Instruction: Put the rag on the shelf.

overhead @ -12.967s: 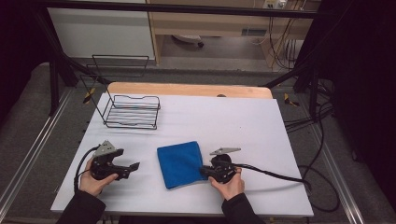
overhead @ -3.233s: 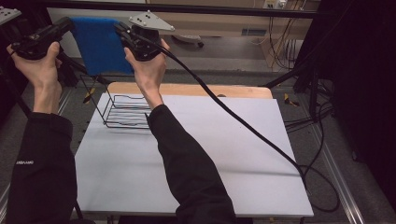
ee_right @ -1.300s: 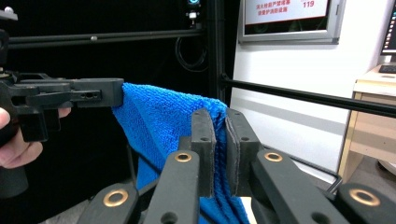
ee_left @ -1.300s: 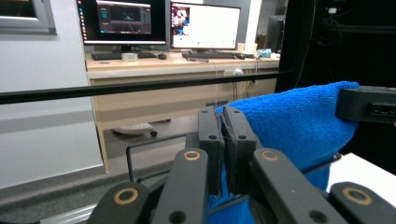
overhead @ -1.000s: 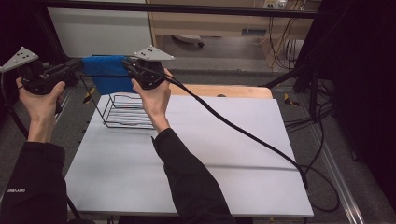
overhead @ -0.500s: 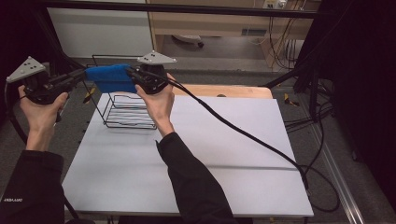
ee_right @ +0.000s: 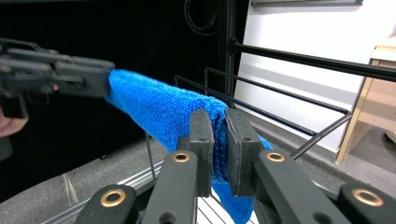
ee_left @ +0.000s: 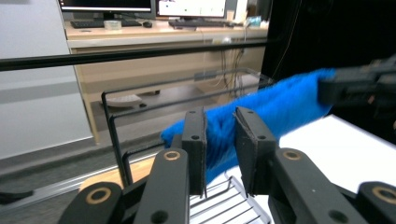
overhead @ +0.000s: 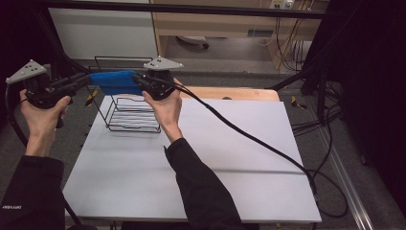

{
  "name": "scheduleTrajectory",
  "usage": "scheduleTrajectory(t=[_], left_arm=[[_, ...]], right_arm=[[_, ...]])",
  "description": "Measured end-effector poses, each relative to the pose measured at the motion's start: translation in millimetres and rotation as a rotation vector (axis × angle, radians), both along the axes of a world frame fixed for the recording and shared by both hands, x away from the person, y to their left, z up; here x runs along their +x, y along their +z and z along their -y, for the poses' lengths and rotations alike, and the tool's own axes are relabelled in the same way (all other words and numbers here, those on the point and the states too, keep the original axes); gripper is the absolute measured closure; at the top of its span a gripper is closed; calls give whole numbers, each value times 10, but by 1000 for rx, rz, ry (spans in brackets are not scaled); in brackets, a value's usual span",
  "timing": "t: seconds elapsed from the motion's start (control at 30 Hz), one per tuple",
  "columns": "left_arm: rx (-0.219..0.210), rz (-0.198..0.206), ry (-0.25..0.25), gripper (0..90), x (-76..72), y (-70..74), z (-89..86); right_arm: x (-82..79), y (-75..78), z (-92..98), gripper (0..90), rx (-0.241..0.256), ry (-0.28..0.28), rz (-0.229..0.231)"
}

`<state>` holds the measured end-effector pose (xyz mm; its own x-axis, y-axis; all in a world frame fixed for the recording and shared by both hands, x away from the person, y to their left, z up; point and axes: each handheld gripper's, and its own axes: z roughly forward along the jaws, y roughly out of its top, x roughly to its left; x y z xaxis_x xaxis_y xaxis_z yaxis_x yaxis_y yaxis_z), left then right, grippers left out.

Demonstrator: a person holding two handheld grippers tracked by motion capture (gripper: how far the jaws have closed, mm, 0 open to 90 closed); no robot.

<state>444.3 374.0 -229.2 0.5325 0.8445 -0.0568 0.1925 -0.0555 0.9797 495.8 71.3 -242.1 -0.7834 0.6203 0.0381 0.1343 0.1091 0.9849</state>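
I hold the blue towel [overhead: 114, 82] stretched between both clamped claws, left claw [overhead: 82, 82] and right claw [overhead: 140, 81], above the far-left wire basket [overhead: 128, 115]; next I lower it in.

White table [overhead: 230, 158], wooden desk [ee_left: 140, 35], monitors [ee_left: 187, 7].

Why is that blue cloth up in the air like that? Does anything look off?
Nothing stands out. The cloth is folded and stretched level between the left claw and right claw, each shut on one end, above the wire basket. The basket stands upright on the table. Nothing looks spilled or damaged.
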Motion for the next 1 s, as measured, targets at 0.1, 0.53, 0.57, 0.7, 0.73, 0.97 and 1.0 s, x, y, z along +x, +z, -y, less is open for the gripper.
scheduleTrajectory(t=[0.1,0.53,0.57,0.7,0.73,0.97,1.0], left_arm=[[-13,-11,0,744,-9,41,16],[41,-137,-13,898,69,-84,96],[44,-143,-14,898,74,-98,98],[59,-156,-11,899,94,-147,106],[65,-159,-9,899,101,-157,110],[102,-173,5,899,155,-238,161],[106,-175,5,899,163,-248,169]], right_arm=[[0,-5,-3,825,-4,2,3],[-4,-49,-18,793,-52,25,16],[-4,-57,-17,776,-61,28,17],[6,-66,-8,747,-69,34,16],[6,-66,-6,730,-70,37,15],[-22,-5,23,539,-51,55,15],[-26,13,33,528,-47,57,16]])
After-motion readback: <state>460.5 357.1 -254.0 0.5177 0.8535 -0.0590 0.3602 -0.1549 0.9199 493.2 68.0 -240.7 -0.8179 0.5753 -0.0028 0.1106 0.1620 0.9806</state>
